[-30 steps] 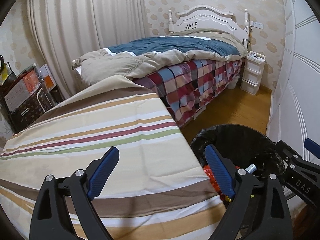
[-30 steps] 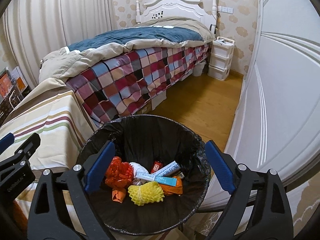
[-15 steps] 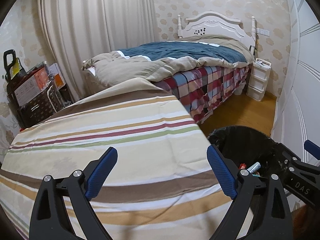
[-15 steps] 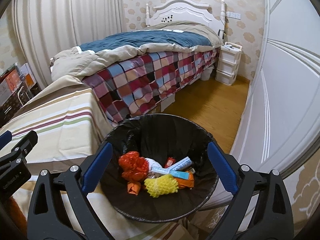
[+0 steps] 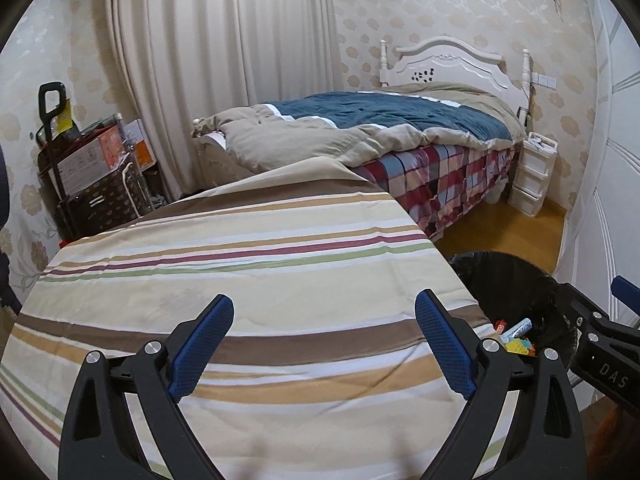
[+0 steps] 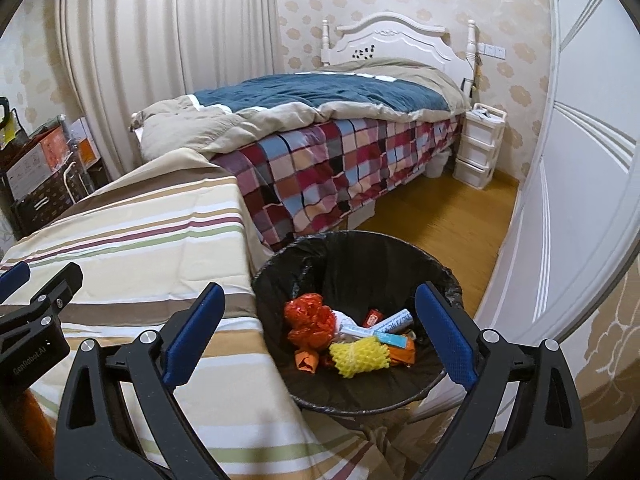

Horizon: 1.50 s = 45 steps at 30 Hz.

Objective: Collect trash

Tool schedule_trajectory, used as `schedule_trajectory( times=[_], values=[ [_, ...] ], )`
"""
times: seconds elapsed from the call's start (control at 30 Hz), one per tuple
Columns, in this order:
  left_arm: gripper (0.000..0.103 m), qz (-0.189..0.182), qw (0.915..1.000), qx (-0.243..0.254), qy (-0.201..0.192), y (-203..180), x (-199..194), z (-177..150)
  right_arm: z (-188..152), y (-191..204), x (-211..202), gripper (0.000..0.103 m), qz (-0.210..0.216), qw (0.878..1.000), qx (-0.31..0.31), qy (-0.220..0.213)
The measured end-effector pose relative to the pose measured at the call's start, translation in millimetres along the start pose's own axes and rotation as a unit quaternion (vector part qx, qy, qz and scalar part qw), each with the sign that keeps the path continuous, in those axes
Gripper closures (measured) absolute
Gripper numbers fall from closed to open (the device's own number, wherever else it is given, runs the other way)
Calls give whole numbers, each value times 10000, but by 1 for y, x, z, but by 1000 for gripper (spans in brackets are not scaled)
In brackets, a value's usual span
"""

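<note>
Showing yellow foam net [image 6: 359,356] (right wrist only).

the cloth [image 5: 248,280] over the near surface was cream, striped in tan, brown, maroon and green. the bin liner [image 6: 356,256] was black; inside lay a crumpled red-orange wrapper [image 6: 310,316], a yellow foam net [image 6: 358,356], a small red packet [image 6: 374,317] and a white-and-blue tube [image 6: 394,322]. the bed [image 6: 340,160] wore a checked sheet of red, blue, black and orange under a teal and beige quilt [image 6: 316,98]. its headboard [image 6: 394,40] was white. the wallpaper [image 5: 460,12] was cream with beige flowers, the floor [image 6: 440,216] honey-brown, and the gripper pads [image 5: 202,348] blue on black frames.
</note>
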<state>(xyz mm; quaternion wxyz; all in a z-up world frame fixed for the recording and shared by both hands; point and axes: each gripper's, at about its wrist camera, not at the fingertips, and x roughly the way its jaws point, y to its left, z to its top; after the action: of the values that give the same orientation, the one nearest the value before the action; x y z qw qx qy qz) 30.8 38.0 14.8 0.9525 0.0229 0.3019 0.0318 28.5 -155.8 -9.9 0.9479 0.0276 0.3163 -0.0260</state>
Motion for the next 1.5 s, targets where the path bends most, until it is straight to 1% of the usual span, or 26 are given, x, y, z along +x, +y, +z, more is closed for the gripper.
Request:
schedule_trajectory(
  times=[0.37,1.5],
  values=[
    [11,32,9999,-94,-62,10,-14,-6,1,6,-15,9,55,9998,-96,-140],
    [11,21,9999,-110,-80,10,-17,-7,1,9,-15,9,51,9998,-111,-155]
  ],
)
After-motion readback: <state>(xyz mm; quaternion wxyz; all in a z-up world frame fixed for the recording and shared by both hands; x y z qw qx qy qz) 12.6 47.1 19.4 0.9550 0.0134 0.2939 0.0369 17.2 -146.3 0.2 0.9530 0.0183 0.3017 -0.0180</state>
